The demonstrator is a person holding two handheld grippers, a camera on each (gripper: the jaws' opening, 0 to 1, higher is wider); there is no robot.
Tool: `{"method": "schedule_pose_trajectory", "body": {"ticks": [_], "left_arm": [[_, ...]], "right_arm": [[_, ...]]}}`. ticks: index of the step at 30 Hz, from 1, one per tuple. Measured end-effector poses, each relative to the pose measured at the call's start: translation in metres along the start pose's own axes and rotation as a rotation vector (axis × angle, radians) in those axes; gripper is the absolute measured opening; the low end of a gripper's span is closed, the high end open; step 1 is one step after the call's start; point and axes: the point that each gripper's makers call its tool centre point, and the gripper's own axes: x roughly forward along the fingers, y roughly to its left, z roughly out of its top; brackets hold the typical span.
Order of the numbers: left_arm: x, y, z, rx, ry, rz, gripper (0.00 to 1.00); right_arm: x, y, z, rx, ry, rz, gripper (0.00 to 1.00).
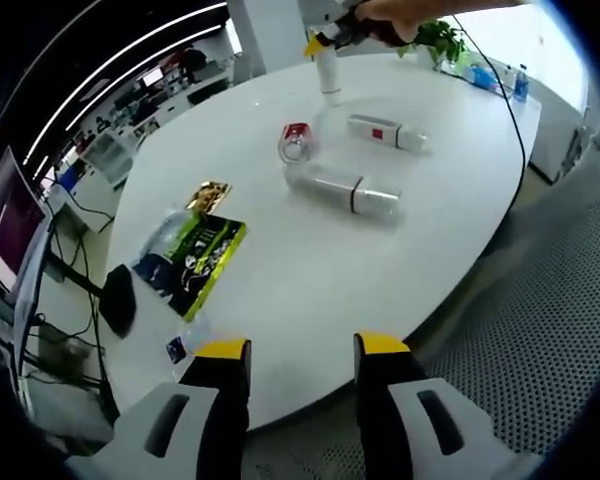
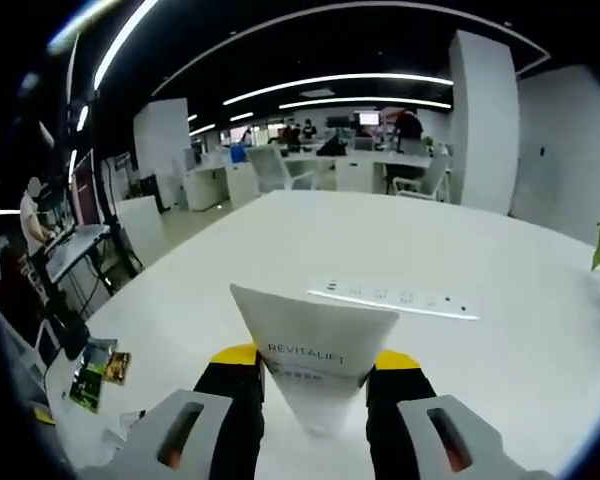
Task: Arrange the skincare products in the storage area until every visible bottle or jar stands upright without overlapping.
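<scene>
Clamping white tube (image 2: 315, 360) in right gripper (image 2: 315, 372), bare table (image 2: 500, 260) ahead

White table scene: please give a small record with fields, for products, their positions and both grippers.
table: white table
right gripper: shut on white tube marked REVITALIFT
lying bottles: nearer white bottle, farther white bottle
jar: red-lidded jar on its side
other items: green packet
left gripper: open, holding nothing, at the near table edge
</scene>
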Motion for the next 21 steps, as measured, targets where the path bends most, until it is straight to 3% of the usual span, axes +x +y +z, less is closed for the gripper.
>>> {"method": "schedule_pose_trajectory", "body": {"ticks": [10,14,19,21], "left_arm": [[0.0,0.0,-0.001,0.001,0.005,0.0,0.36],[0.001,0.0,-0.001,0.003,0.008,-0.001,0.36],[0.001,0.0,-0.001,0.006,0.009,-0.002,0.36],[0.0,0.0,-0.002,0.006,0.01,-0.002,0.36]], "right_arm": [[0.003,-0.003,0.001,0.007,0.02,-0.004,0.35],[0.0,-0.005,-0.003,-0.008,0.027,0.007,0.42],[-0.011,-0.006,-0.017,0.01,0.04,0.038,0.51],[-0.018,-0.005,-0.031,0.012,0.063,0.058,0.53]]}}
